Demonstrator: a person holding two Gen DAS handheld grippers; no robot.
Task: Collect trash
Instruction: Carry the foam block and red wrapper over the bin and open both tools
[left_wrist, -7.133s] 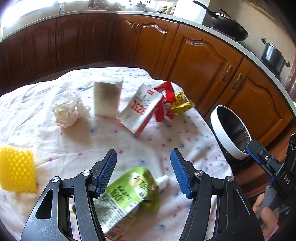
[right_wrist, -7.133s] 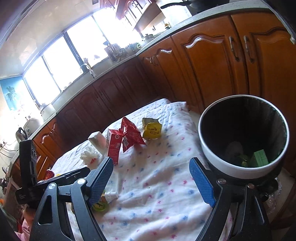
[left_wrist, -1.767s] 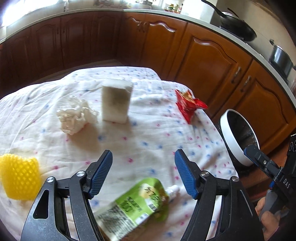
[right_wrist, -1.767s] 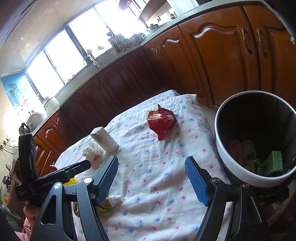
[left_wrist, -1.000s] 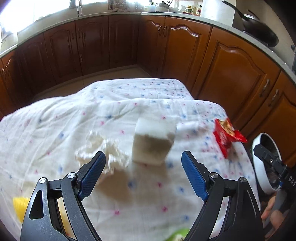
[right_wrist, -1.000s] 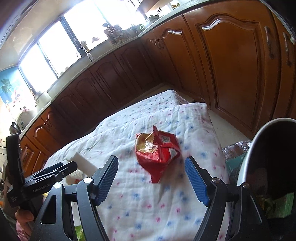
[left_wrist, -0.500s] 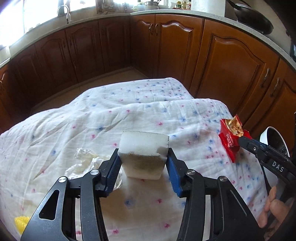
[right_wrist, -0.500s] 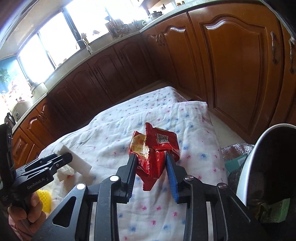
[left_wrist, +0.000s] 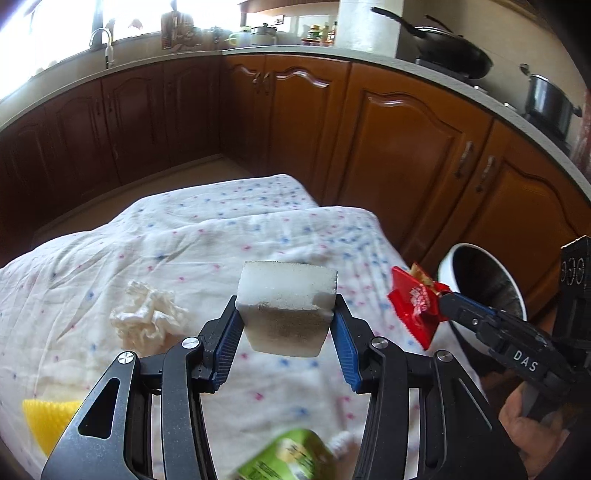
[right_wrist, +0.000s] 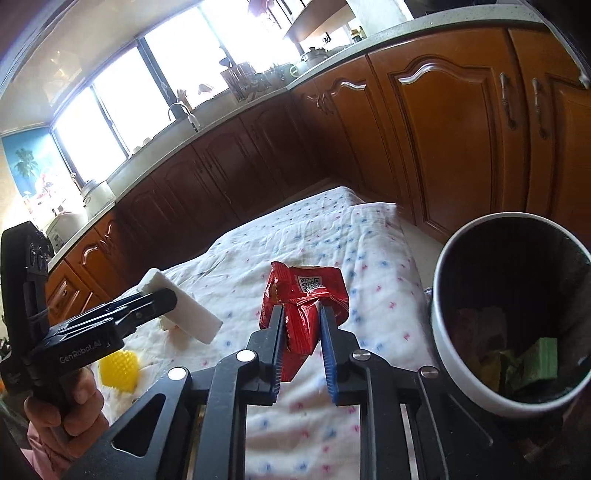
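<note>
Both grippers have gone from standing wide above the table a second ago to carrying something. The left gripper (left_wrist: 286, 321) is clamped on the white rectangular foam block (left_wrist: 286, 306), pads pressed to its two short sides, and the block now hangs clear of the white dotted tablecloth (left_wrist: 207, 236) instead of standing on it. The right gripper (right_wrist: 301, 328) has the crumpled red foil snack wrapper (right_wrist: 304, 295) between its blue pads; its jaws are closing on it at this moment, and the foil already looks pinched and lifted.

That means two pieces of trash are in hand at once, and what remains for them is, I judge, the carry to the white-rimmed round bin (right_wrist: 441, 295), which sits at about three o'clock of the wrapper in the right wrist view, just beyond the table edge.

The block's long axis runs across the left jaws, nine to three o'clock, its broad top face tipped toward twelve. The wrapper's long axis runs roughly six to twelve, torn mouth uppermost, though its lower end is hidden behind the pads, so this is less sure.

Left on the cloth: a crumpled white tissue (left_wrist: 147, 317) at nine o'clock of the block, a yellow foam net (left_wrist: 50, 421) and a green drink pouch (left_wrist: 288, 459).
</note>
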